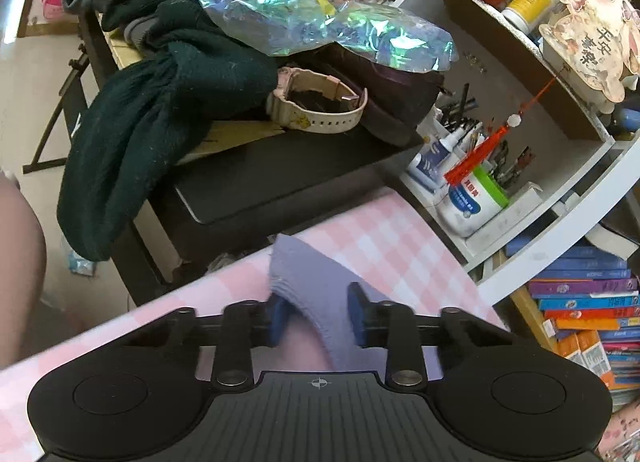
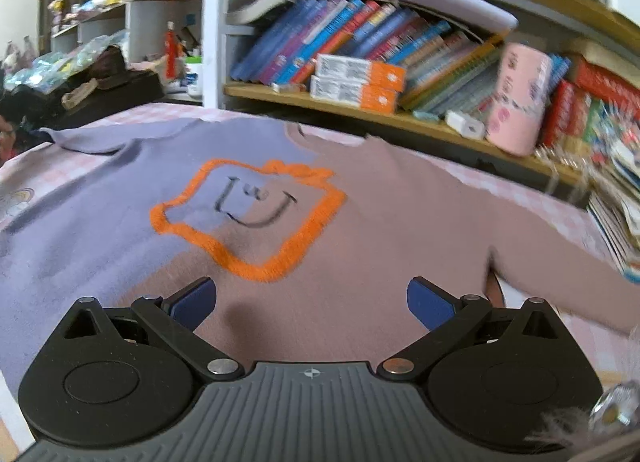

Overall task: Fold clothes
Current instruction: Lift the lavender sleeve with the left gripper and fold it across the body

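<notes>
- Left gripper [image 1: 318,316] down at the purple sleeve end [image 1: 304,274] of the sweater, blue pads either side of the cloth with a gap between them; cannot tell whether pinching the sleeve or merely straddling it, given the blur and the low angle.
- Right gripper [image 2: 312,300] spread wide, holding nothing, poised over the lower front of the sweater [image 2: 360,222].
- Sweater lying front-up and mostly flat on the pink checked cover [image 1: 384,246], half purple, half dusty pink, orange outline with a smiling face [image 2: 248,218] showing; sleeves stretched out to both sides, no fold visible across the body.
- Risk: with only a thin bite of knit, sleeve likely to slip out when lifted, dropping back crooked.
- Risk: sleeve end close to the cover's edge beside the black side table [image 1: 280,174]; a careless sweep apt to drag it over the edge or snag the dark green garment [image 1: 152,134] hanging there.
- Risk: soft knit prone to bunching under the right gripper if pressed and slid, wrinkling the printed front.
- Left view alone: sleeve tip between the pads, side table clutter, wristwatch [image 1: 316,102].
- Right view alone: whole front of the sweater, neckline, pink sleeve running toward the bookshelf [image 2: 400,58].
</notes>
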`<state>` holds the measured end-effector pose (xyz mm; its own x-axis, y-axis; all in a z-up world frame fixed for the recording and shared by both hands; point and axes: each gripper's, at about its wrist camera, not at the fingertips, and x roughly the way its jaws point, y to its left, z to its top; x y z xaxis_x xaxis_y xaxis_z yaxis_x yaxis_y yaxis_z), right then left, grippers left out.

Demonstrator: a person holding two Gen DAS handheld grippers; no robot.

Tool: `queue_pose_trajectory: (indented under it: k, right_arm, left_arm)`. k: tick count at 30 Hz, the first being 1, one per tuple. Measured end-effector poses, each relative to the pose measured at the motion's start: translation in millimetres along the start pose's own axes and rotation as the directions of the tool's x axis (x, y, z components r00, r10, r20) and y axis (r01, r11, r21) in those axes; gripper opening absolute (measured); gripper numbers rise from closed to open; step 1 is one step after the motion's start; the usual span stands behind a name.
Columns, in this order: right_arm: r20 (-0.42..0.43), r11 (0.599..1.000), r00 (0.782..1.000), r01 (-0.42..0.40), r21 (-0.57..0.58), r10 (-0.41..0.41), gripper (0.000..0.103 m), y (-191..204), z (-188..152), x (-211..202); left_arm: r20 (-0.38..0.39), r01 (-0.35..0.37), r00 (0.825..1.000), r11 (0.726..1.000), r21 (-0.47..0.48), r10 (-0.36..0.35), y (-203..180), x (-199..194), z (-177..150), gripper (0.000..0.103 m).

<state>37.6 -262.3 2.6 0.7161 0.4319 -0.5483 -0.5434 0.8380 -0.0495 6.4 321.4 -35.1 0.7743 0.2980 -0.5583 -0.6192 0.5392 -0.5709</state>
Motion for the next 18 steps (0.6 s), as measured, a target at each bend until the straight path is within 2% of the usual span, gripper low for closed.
queue_pose_trajectory:
  k: [2, 5, 13, 15, 18]
  right_arm:
    - [-0.017, 1.000, 1.000, 0.013, 0.012, -0.013, 0.103, -5, -6, -7]
    - [-0.041, 1.000, 0.999, 0.007, 0.015, -0.007, 0.103, -7, -15, -15]
    - [-0.072, 0.999, 0.997, -0.025, 0.026, 0.027, 0.103, -11, -20, -16]
    - [-0.072, 0.999, 0.997, -0.026, 0.027, 0.028, 0.103, -11, -20, -17]
    - [-0.071, 0.999, 0.997, -0.024, 0.025, 0.026, 0.103, -10, -20, -17]
  left_arm:
    - [-0.005, 0.005, 1.000, 1.000, -0.021, -0.005, 6, 0, 1, 0.013]
    - [0.000, 0.032, 0.999, 0.998, 0.050, -0.032, -13, -6, -1, 0.008]
    - [0.004, 0.103, 0.994, 0.964, 0.245, -0.107, -67, -22, -7, 0.004]
    - [0.002, 0.170, 0.984, 0.947, 0.275, -0.177, -97, -31, -5, 0.004]
    - [-0.022, 0.280, 0.957, 0.907, 0.315, -0.288, -151, -44, -11, 0.004]
